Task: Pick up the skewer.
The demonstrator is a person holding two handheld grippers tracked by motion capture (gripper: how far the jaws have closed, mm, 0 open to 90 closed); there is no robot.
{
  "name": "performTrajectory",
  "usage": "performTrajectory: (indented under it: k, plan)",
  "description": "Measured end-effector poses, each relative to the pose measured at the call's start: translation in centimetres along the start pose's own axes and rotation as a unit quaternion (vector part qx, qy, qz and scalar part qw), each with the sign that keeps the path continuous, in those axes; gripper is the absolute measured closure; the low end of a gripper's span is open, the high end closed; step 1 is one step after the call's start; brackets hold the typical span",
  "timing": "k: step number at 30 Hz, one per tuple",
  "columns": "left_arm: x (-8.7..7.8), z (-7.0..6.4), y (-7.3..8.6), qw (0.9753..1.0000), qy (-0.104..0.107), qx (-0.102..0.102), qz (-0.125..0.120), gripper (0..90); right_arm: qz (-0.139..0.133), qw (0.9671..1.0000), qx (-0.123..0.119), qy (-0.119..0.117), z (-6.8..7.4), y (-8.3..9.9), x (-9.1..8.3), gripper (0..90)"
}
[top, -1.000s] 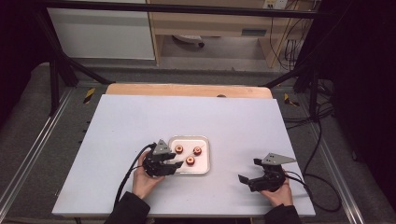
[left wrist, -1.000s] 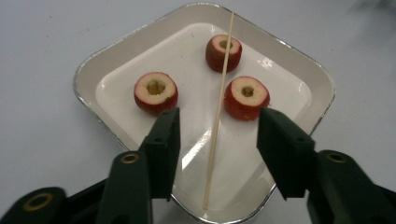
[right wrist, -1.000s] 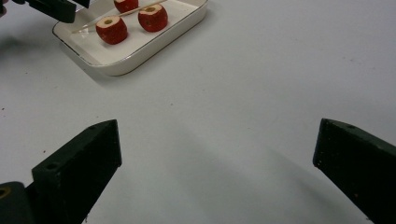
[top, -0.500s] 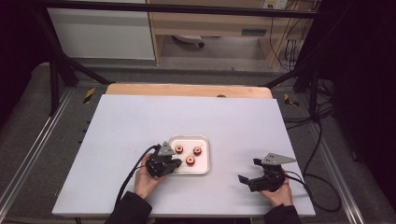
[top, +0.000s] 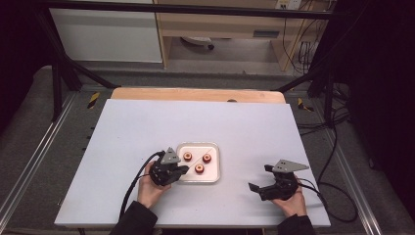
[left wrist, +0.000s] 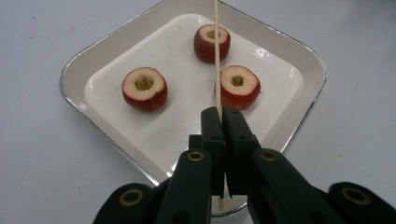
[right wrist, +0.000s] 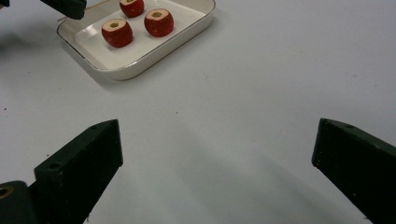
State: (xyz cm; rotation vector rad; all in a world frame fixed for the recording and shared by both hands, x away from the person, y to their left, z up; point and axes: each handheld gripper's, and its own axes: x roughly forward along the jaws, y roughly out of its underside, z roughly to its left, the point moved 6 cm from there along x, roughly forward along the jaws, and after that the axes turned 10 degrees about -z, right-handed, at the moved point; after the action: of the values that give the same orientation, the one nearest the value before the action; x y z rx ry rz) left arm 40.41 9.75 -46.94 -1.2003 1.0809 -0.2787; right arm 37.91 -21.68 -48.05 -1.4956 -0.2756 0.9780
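A thin wooden skewer (left wrist: 217, 56) stands pinched between the closed jaws of the left hand-held gripper (left wrist: 221, 122), its free end reaching out over a shallow white tray (left wrist: 88, 65) that holds three cored red fruit pieces (left wrist: 144, 88), each with a round hole through its pale centre. Seen from above, that gripper (top: 182, 170) sits at the tray's (top: 216, 177) near left edge, close to the middle of the tabletop (top: 254, 127). None of the three pieces is on the stick yet: all rest on the tray floor, apart from one another, and the skewer passes above the pair on the gripper view's right without visibly piercing either. The job appears to be at its start, with the stick picked up and all threading left to do. The right hand-held gripper (top: 258, 180) waits well apart at the near right, jaws spread wide and holding nothing; its own view looks across bare surface toward the tray (right wrist: 187, 32).

The tabletop is a plain, pale sheet with a wooden strip (top: 195, 94) along the far edge. Beyond it lie grey floor, dark metal frame legs (top: 58, 73), a white cabinet (top: 107, 34) and loose cables (top: 337, 122) at the right.
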Motion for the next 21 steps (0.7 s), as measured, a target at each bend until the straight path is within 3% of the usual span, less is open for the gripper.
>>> performTrajectory:
  k: [10,21]
  plan:
    - [-0.8,-0.3,-0.9,0.9999,0.001,0.011,0.008,88.3,0.017,0.9987,-0.048,0.002,1.4,-1.5,0.9,2.9]
    - [-0.5,-2.0,-2.0,0.9987,0.017,0.04,0.027,88.3,0.03,0.9928,-0.116,0.005,2.6,-2.8,1.8,3.7]
